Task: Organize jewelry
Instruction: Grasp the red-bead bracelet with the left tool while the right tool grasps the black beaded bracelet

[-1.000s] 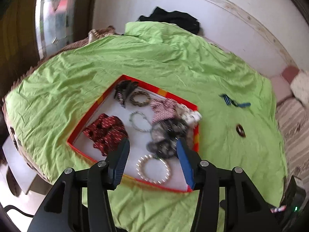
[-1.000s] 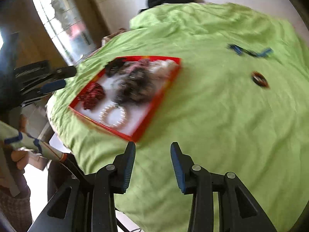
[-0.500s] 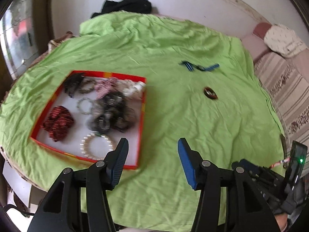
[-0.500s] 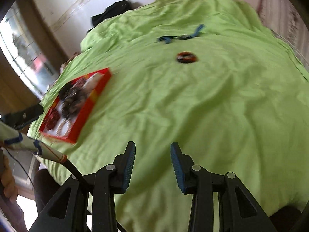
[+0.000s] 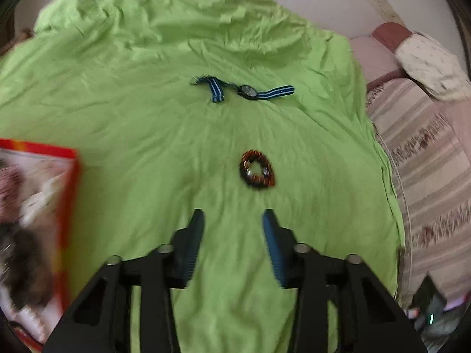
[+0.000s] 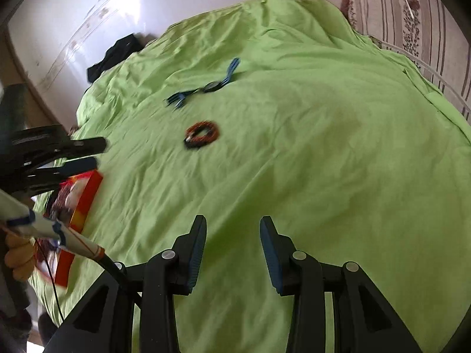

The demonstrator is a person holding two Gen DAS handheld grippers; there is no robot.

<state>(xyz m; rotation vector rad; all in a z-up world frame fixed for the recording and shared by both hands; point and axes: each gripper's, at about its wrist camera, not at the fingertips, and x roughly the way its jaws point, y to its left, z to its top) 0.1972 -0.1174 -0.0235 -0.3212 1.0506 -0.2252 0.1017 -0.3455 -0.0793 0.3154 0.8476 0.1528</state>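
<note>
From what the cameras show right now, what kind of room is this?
Most likely a bedroom at home. A wrinkled green sheet covers what looks like a bed, pillows lie at one side, and a watch and bracelet rest loose on the sheet near a red tray.

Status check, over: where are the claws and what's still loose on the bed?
Both claws, left and right, open, empty. Beaded bracelet and striped-strap watch loose on green sheet, outside red tray. Nothing blocking.

Bare sheet round bracelet – box well left.
</note>
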